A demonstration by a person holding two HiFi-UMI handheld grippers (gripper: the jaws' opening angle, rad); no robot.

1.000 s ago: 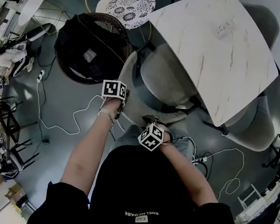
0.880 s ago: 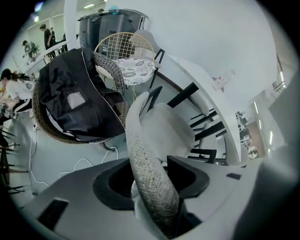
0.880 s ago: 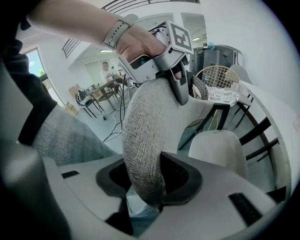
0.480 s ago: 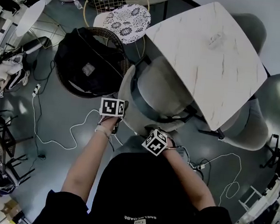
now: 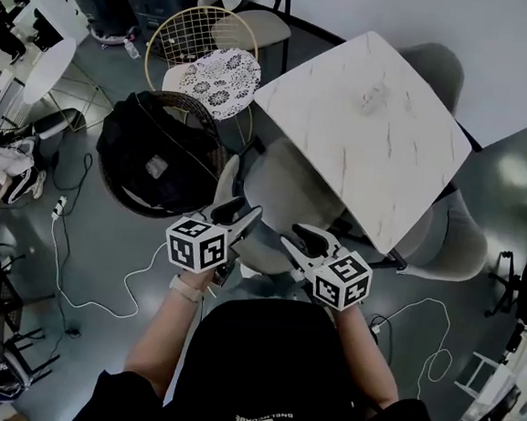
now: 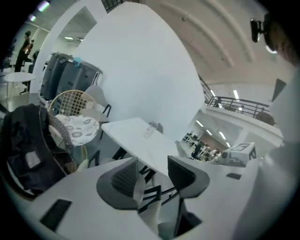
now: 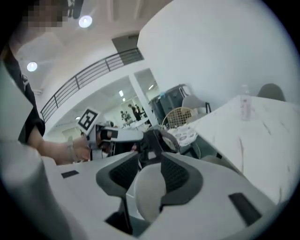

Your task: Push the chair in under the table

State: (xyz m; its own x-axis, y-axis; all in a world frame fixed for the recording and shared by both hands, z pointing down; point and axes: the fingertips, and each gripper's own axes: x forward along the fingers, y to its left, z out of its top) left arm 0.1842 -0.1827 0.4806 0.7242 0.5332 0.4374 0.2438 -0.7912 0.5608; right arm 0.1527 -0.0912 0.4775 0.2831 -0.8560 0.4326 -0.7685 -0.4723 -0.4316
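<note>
**Chair home under the marble top**

Grey floor surrounds the marble table [image 5: 372,123]. The grey chair [image 5: 284,184] sits with its seat beneath the table's near corner, so the push looks finished. Left gripper [image 5: 237,214] and right gripper [image 5: 298,236] hover just above the chair's back. Their jaws are apart, though they have just narrowed slightly. Nothing is pinched between the pads, probably because no shove remains.

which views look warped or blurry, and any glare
Head view: mostly sharp, with a pale glare patch on the floor at right. Left gripper view: strong fisheye, dark corners, wall washed out. Right gripper view: same warp, railing bowed, lamp flaring.
</note>
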